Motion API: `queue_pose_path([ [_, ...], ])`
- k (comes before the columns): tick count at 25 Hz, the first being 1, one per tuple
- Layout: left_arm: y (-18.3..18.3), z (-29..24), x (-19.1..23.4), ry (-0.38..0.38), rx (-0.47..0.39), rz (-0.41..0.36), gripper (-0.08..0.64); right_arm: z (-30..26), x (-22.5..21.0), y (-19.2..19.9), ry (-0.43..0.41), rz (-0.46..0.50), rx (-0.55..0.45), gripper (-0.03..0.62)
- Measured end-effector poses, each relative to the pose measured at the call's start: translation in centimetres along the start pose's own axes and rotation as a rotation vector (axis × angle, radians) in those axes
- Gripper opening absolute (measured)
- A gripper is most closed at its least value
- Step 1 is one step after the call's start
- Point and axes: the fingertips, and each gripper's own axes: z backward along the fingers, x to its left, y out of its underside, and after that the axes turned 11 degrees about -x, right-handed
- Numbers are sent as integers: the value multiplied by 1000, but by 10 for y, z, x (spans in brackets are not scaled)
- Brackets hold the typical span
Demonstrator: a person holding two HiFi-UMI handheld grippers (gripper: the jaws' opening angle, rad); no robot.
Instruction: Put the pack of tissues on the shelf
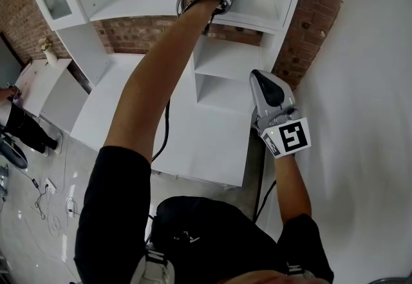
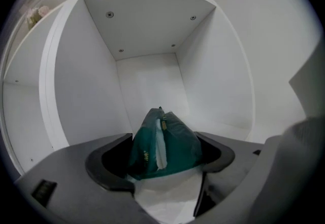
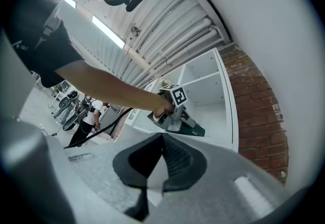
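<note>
Shelf unit [image 1: 225, 60]: white and open-fronted. The left gripper reaches into one of its upper bays, and the right gripper hangs well below and to the right of it.
Compartment [image 2: 147, 81]: surrounds the left gripper on all sides, with the back wall straight ahead of the jaws and the floor board right under them. It holds nothing but the pack.
Right gripper [image 3: 162, 136]: jaws drawn together at the tips with nothing between them. It is held idle outside the shelf and pointed up toward the other gripper.
Left gripper [image 2: 165, 139]: jaws spread wide to either side of the pack. The pads seem to flank it rather than squeeze it.
Pack of tissues [image 2: 175, 149]: dark green, between the left gripper's jaws and standing up past their tips. Its base appears to rest on the compartment floor.
Done: by the look of it, the pack has been carried into the shelf and set down.
Left: draw the left gripper straight back without dragging the pack along, and check that the pack stays put.
</note>
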Motion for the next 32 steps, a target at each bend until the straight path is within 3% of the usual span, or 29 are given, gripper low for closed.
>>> queue_pose_path([
  [6,-32,13,-3,-27,-209,-60,420,-3,6,3,-3,-5,6,2],
  [13,-40,42,-19,31,-348,-116,433,-7,11,-4,26,-46,-13,2],
  [18,-37,87,-35,76,-504,-131,428,-11,12,-15,49,-71,-38,2],
  [25,-20,172,-63,224,-689,27,216,-21,17,-33,80,-101,-81,2],
  [28,-7,205,-74,267,-741,52,154,-27,24,-43,81,-97,-104,2],
  [32,13,239,-80,265,-802,59,66,-32,38,-54,78,-97,-130,2],
])
